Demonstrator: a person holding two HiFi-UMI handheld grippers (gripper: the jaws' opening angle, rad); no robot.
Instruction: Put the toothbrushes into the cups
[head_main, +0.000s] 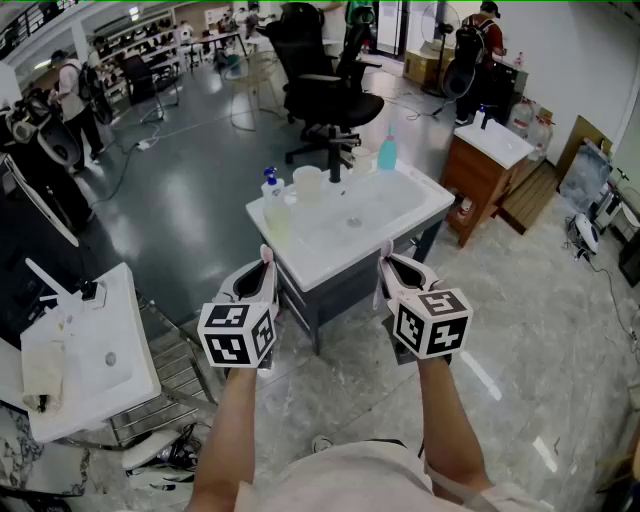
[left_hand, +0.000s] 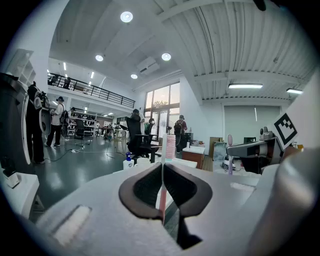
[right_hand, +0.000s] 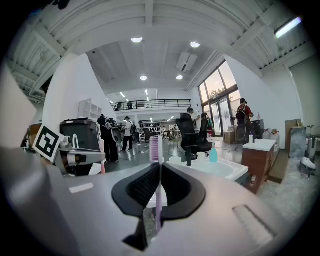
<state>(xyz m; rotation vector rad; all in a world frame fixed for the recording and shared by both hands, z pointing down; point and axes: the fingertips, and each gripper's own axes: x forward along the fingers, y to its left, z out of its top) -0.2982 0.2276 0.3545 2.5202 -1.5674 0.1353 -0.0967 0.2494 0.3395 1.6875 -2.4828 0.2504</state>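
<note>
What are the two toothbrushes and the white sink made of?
The pink toothbrush and the purple toothbrush look like smooth plastic: thin, evenly coloured handles with bristly heads. The sink looks like glossy white ceramic, though it could be something else; its top shines.

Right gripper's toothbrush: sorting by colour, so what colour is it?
Lilac toothbrush, best seen in the right gripper view.

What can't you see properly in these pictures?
- Head view: whether the cups are empty; they are too small.
- Left gripper view: lower end of the pink toothbrush, hidden behind the left gripper.
- Right gripper view: lower end of the purple toothbrush, hidden behind the right gripper.
</note>
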